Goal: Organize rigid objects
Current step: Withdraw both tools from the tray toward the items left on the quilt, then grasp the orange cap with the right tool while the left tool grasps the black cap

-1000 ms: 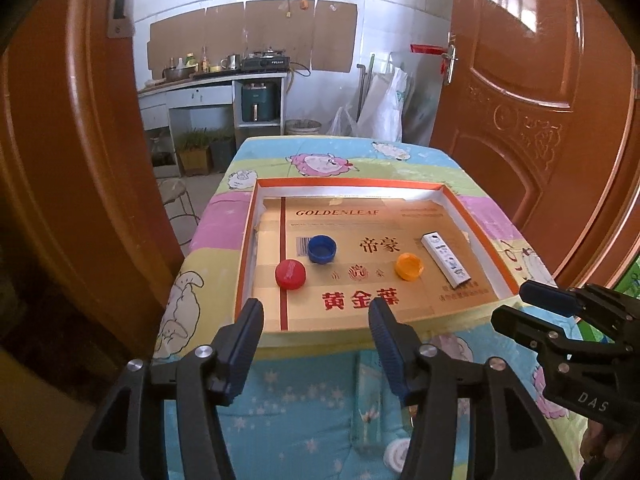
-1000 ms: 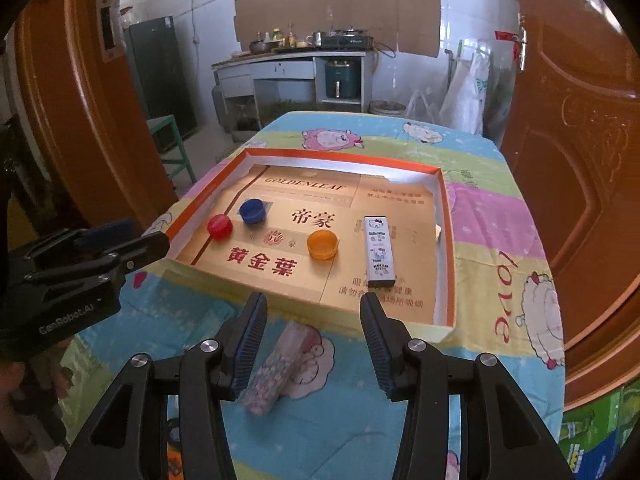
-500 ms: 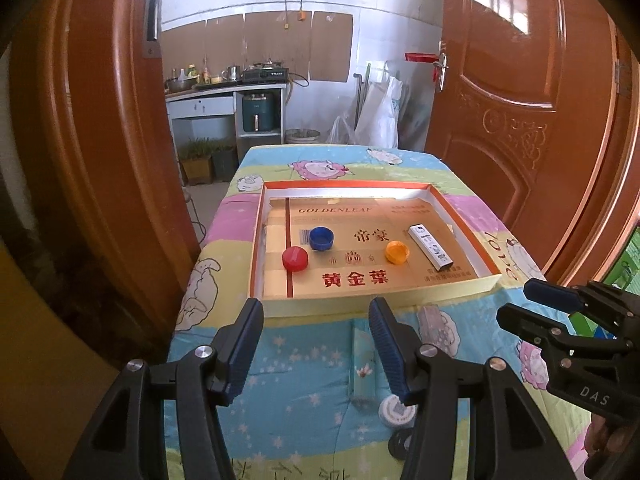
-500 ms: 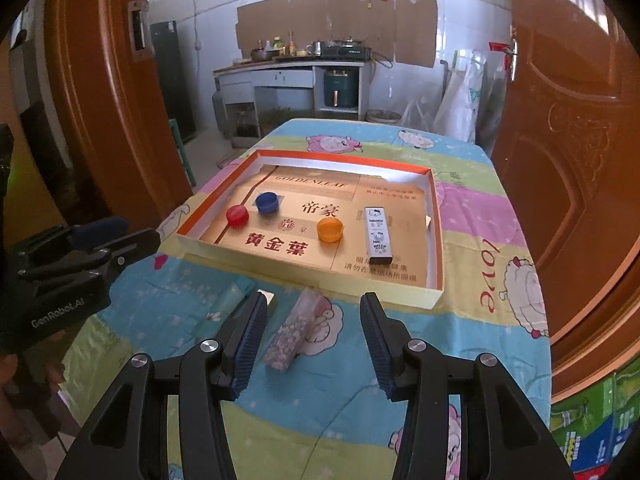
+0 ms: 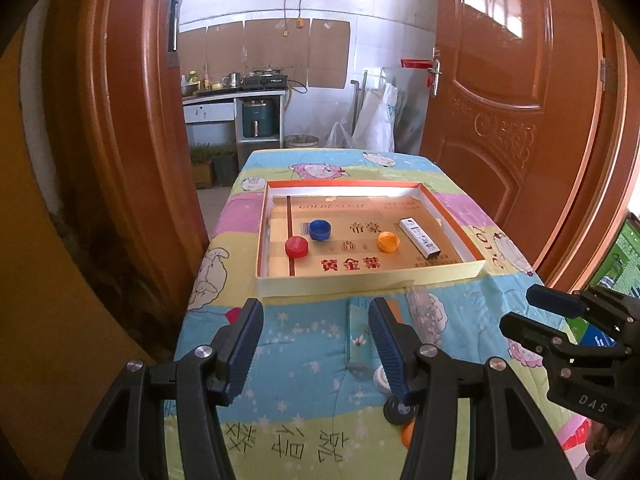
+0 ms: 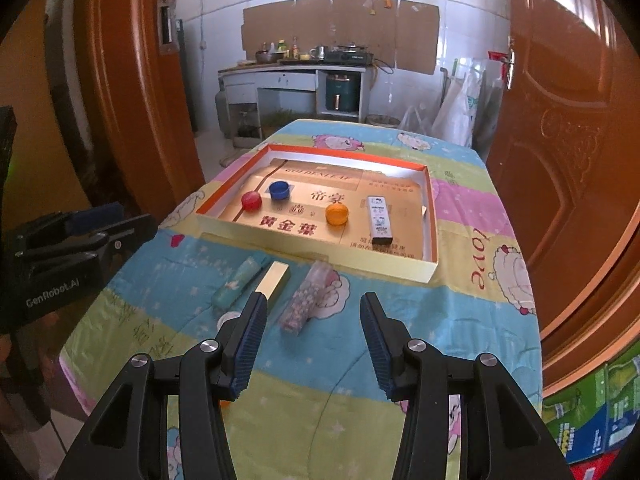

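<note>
Left gripper [image 5: 316,344] low over the near end of the table [image 6: 460,320], fingers [image 5: 244,344] apart, nothing between them. Right gripper [image 6: 312,344] beside it, fingers [image 6: 250,340] likewise parted and empty.

On the cartoon-print cloth, nearer than the tray, from left to right: pale blue-green tube [image 6: 236,286], cream rectangular block [image 6: 274,278] just beside it, clear tube of small beads [image 6: 306,298]. Closer in, partly hidden behind the left gripper: white round lid [image 5: 380,380], dark round piece [image 5: 394,410], scrap of orange [image 5: 407,434].

Farther back, shallow cardboard tray [image 6: 430,216] with orange rim. Inside, left to right: red cap [image 6: 251,200], blue cap [image 6: 279,190] just behind it, orange cap [image 6: 337,213] apart in the middle, white slim box [image 6: 379,218] lying flat toward the right wall.

Orange wooden doors [image 5: 512,92] on both sides, kitchen counter [image 6: 292,68] beyond.
</note>
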`<action>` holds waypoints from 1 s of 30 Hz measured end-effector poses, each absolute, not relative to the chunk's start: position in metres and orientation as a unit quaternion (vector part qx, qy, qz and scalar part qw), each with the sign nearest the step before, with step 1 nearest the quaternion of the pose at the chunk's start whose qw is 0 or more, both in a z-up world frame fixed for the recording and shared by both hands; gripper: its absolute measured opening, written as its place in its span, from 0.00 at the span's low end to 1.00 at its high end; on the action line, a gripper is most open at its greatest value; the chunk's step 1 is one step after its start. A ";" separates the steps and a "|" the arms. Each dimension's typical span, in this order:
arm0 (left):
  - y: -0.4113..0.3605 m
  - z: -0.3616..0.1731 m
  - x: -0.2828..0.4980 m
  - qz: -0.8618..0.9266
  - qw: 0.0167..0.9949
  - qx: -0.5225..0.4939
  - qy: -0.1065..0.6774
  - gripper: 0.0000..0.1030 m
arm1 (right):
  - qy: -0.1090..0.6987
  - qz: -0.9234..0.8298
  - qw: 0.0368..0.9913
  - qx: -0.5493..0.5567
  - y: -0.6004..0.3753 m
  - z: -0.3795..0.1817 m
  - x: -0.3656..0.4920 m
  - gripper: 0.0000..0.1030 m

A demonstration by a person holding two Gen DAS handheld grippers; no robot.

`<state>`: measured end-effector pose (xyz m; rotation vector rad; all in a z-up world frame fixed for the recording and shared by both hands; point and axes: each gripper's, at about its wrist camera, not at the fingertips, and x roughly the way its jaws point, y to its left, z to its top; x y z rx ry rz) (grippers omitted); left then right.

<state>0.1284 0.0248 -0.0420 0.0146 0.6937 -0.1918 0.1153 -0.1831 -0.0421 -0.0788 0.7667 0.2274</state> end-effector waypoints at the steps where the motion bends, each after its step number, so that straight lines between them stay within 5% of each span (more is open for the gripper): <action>1: 0.026 -0.043 0.126 -0.094 0.936 0.007 0.340 0.53 | 0.374 0.111 0.920 -0.040 -0.182 -0.043 0.113 0.48; 8: 0.030 -0.048 0.110 -0.093 0.936 0.004 0.340 0.53 | 0.380 0.133 0.914 -0.047 -0.169 -0.057 0.090 0.49; 12: 0.035 -0.057 0.098 -0.092 0.934 0.000 0.345 0.53 | 0.395 0.152 0.905 -0.045 -0.159 -0.075 0.080 0.58; 28: 0.047 -0.079 0.089 -0.089 0.927 -0.013 0.364 0.53 | 0.429 0.193 0.879 -0.077 -0.117 -0.133 0.084 0.58; 30: 0.046 -0.081 0.090 -0.094 0.926 -0.012 0.367 0.53 | 0.428 0.194 0.879 -0.084 -0.113 -0.135 0.085 0.43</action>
